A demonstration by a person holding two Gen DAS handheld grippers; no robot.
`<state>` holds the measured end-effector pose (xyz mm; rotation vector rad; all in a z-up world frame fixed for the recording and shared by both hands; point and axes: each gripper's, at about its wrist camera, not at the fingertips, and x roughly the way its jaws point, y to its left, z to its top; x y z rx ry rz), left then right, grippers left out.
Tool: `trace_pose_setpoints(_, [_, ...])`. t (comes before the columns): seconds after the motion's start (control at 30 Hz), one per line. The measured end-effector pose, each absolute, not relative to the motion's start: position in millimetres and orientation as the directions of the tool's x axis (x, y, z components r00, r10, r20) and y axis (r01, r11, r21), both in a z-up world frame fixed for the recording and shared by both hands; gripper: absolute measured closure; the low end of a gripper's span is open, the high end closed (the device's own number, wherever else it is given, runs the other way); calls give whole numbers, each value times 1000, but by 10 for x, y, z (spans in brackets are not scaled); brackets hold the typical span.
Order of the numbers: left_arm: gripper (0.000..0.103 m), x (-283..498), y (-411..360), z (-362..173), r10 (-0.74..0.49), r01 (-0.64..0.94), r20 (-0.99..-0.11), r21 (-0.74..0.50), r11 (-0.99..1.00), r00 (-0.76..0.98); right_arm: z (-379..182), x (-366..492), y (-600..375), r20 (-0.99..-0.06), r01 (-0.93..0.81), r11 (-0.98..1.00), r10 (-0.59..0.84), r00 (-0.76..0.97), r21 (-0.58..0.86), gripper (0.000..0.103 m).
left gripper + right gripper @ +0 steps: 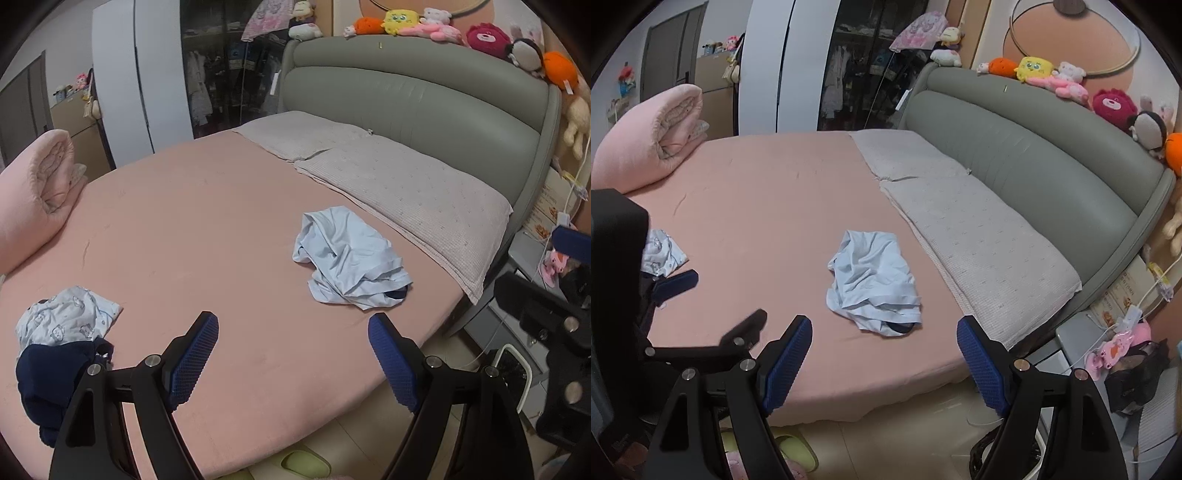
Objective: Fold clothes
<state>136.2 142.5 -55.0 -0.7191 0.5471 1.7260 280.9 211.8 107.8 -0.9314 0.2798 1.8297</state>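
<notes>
Plainly, the light blue garment (349,258) lies crumpled in a heap on the pink bed sheet (207,221), right of the bed's middle and just beside the near grey pillow (406,199), with a dark bit of cloth showing under its near edge. Nothing touches it. A second pile sits at the near left of the bed: a white printed garment (62,321) resting on a navy garment (48,384), well apart from the blue one.

The left hand-held gripper (293,354) hangs above the near edge of the bed with its jaws spread and nothing between them. The right hand-held gripper (884,354) is likewise spread and empty, aimed toward the blue heap from the near side.

Farther out, a rolled pink quilt (33,199) rests at the far left, and plush toys (402,20) line the top of the grey headboard (413,107).

The step in hand looks like the approach before any fold. Next, I judge, both hand-held grippers must come down on the blue garment, each pinching an edge or corner, then draw it out flat on the sheet so its shape can be read.
</notes>
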Motion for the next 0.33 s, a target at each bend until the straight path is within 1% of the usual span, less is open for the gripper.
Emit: trace_pose_setpoints(0.33, [20, 1345, 1417, -587, 667, -965, -723, -3, -263, -180, 1039, 2745, 2064, -716, -850, -477, 672, -190, -222, 22])
